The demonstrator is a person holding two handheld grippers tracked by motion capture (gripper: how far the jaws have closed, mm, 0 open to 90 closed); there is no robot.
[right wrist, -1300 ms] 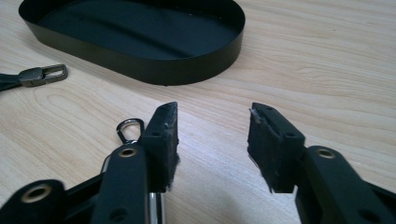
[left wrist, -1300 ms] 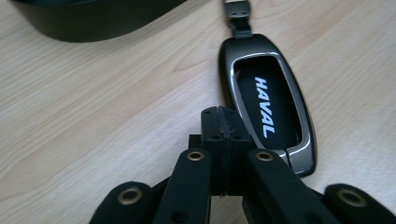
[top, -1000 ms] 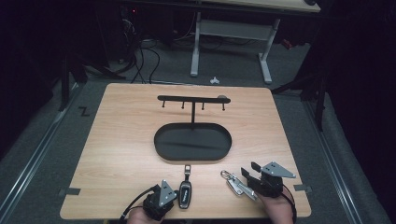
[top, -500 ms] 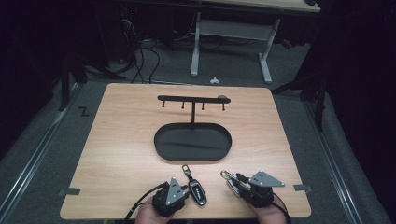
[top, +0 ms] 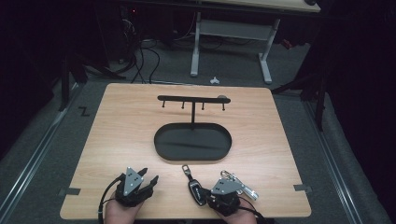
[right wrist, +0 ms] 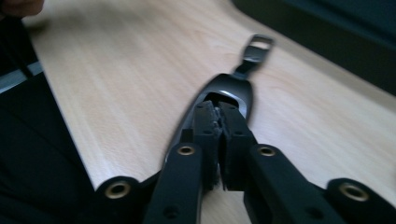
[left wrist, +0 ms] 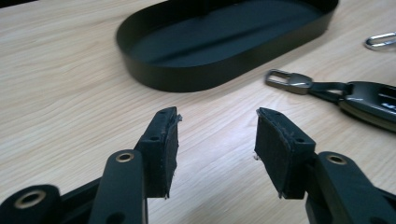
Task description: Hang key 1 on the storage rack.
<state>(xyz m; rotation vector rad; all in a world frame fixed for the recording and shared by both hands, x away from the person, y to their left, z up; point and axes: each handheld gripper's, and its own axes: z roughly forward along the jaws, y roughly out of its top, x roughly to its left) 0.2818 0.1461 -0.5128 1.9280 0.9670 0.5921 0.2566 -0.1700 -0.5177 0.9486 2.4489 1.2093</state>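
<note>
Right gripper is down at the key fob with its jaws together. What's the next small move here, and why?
Probably lift the right gripper a little to test the grip. Its jaws stand shut at the key fob, which lies flat on the table. Whether the pads actually pinch it is unclear, so a short lift would show that.

A black oval tray [top: 163, 144] sits mid-table, a black T-shaped hook stand [top: 192, 99] rising from it. A silver keyring clip [top: 240, 185] lies near the front edge of the wooden table [top: 121, 121].
</note>
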